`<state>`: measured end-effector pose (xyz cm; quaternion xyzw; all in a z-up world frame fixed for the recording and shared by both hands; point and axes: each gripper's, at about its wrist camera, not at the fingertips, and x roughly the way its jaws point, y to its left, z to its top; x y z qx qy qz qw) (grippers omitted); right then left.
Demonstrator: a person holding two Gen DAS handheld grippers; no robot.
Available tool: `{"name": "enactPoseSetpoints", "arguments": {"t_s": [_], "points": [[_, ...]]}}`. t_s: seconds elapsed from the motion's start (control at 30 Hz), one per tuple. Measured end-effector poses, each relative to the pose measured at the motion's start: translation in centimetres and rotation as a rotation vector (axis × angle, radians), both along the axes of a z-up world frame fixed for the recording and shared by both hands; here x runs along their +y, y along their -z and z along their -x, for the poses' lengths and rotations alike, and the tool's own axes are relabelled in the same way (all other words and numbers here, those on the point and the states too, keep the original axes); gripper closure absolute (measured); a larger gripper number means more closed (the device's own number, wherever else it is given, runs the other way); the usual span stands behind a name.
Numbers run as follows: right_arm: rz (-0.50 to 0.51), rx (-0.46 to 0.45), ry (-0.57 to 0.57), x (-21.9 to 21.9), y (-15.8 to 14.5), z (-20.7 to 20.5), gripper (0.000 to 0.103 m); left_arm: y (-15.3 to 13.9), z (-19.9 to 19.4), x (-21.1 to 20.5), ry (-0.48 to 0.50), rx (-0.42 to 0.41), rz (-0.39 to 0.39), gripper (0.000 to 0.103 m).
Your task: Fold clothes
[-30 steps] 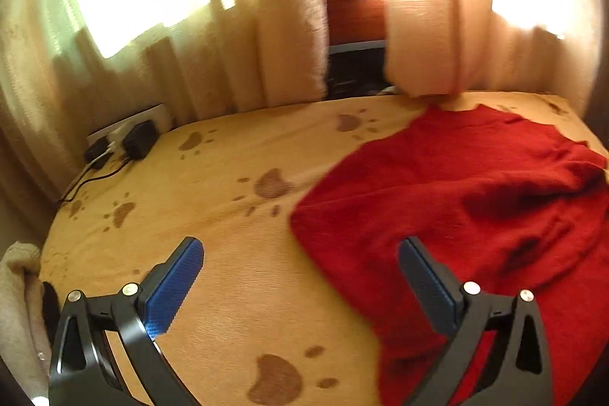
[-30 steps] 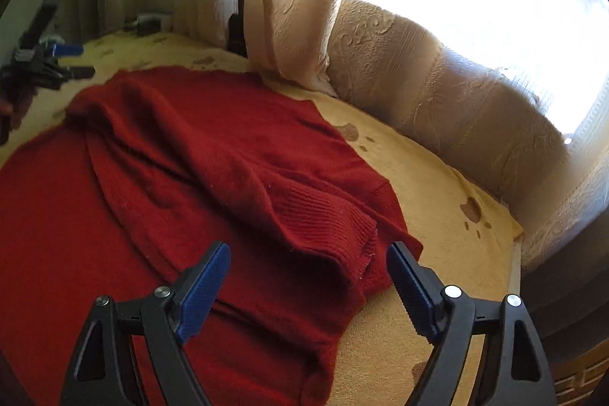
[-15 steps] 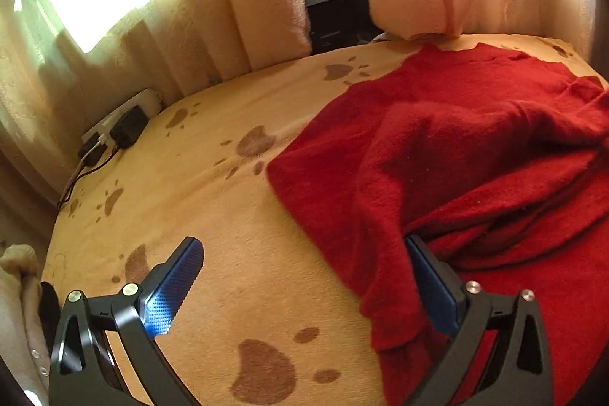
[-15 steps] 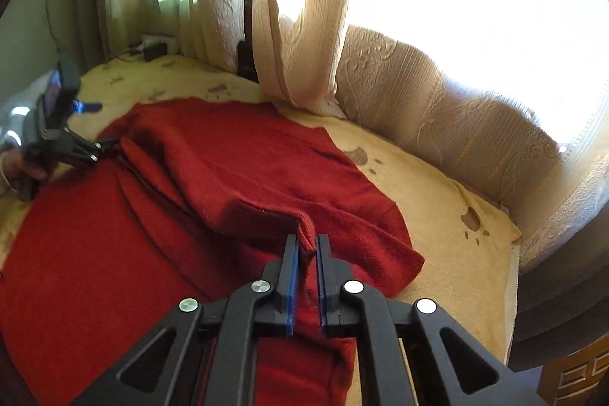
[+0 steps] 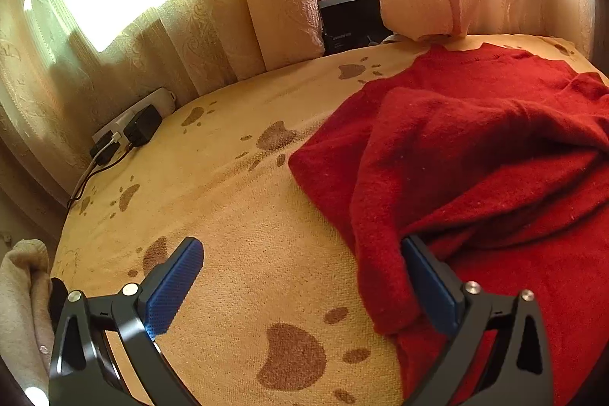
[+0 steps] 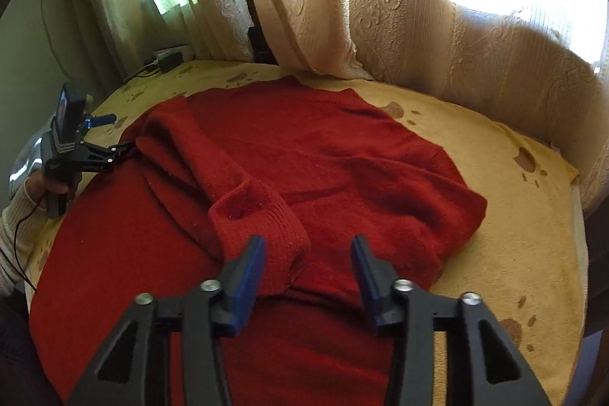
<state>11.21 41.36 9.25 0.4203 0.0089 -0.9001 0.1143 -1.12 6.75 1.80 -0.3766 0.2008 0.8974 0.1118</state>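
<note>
My left claw [image 5: 300, 288] gapes, red sweater [image 5: 475, 158] draped over one finger. My right claw [image 6: 308, 273] is parted above the folded sleeve [image 6: 262, 219]. Sweater lies on the blanket [image 5: 236, 215].

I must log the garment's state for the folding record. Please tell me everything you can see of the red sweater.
The sweater is a dark red, fuzzy knit, lying mostly flat on the yellow paw-print blanket. One sleeve is folded across the body, and its ribbed cuff rests between the open fingers of the right gripper, which does not clamp it. The left gripper is open too; a raised fold at the sweater's edge drapes over one of its fingers. The far hem almost reaches the curtains.
</note>
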Motion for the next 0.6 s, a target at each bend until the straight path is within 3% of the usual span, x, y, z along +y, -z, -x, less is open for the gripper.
{"name": "enactPoseSetpoints", "arguments": {"t_s": [0.03, 0.27, 0.37, 0.47, 0.5, 0.53, 0.6], "points": [[0.004, 0.019, -0.013, -0.4, 0.1, -0.5, 0.024, 0.1, 0.0, 0.0, -0.003, -0.002, -0.002, 0.0], [0.055, 0.124, -0.076, -1.5, -1.5, -2.8, 0.023, 0.4, 0.0, 0.1, -0.014, -0.002, -0.014, 0.0], [-0.082, 0.124, -0.13, -4.0, -0.3, -3.1, 0.023, 0.4, 0.1, 0.0, -0.016, -0.008, -0.022, 0.0], [-0.22, 0.093, -0.108, -5.7, 1.6, -1.2, 0.024, 0.5, 0.2, 0.2, -0.019, -0.009, -0.023, 0.0], [-0.233, 0.073, -0.094, -5.9, 2.2, -0.2, 0.029, 0.5, 0.2, 0.2, -0.021, -0.007, -0.022, 0.0], [-0.21, 0.037, -0.081, -5.6, 2.7, 0.9, 0.055, 0.5, 0.1, 0.2, -0.022, -0.005, -0.02, 0.0], [-0.151, -0.012, -0.067, -5.1, 2.9, 2.2, 0.092, 0.5, 0.0, 0.1, -0.015, -0.001, -0.021, 0.0]]}}
